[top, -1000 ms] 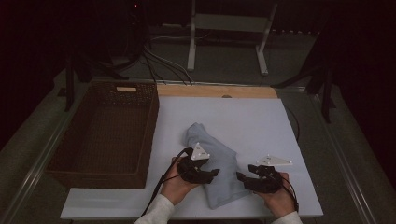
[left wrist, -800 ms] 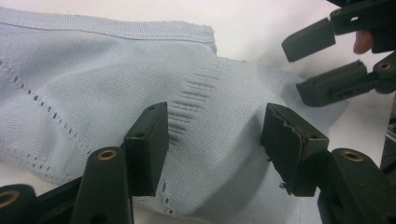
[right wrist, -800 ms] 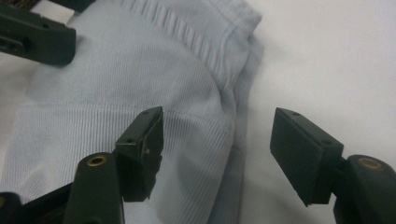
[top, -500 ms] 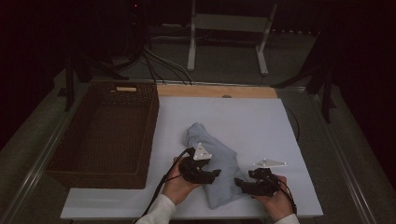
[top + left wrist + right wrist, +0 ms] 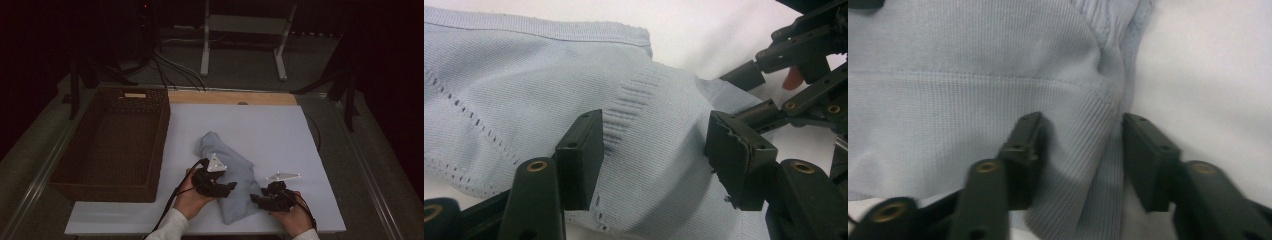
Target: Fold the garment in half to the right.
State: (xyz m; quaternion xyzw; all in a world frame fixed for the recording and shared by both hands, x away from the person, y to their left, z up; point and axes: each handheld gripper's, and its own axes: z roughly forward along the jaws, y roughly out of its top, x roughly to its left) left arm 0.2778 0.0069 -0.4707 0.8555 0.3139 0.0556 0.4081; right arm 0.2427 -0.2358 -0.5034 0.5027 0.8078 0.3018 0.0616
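While the white worktop (image 5: 280, 130) carries everything in the high view, a brown wicker basket (image 5: 112, 142) stands on its left part, well apart from the work. A pale blue knitted garment (image 5: 235, 182) lies crumpled on the worktop's near middle, between the two hands. The left gripper (image 5: 231, 187) rests on the garment's left side; in the left gripper view its fingers (image 5: 581, 155) stand apart over the knit (image 5: 524, 100), pressing down on it without clamping a fold. The right gripper (image 5: 256, 199) meets the garment's right edge; its fingers (image 5: 1024, 150) have just been closing, with a raised fold of ribbed hem (image 5: 1098, 150) between them, the pads not yet pressing it.
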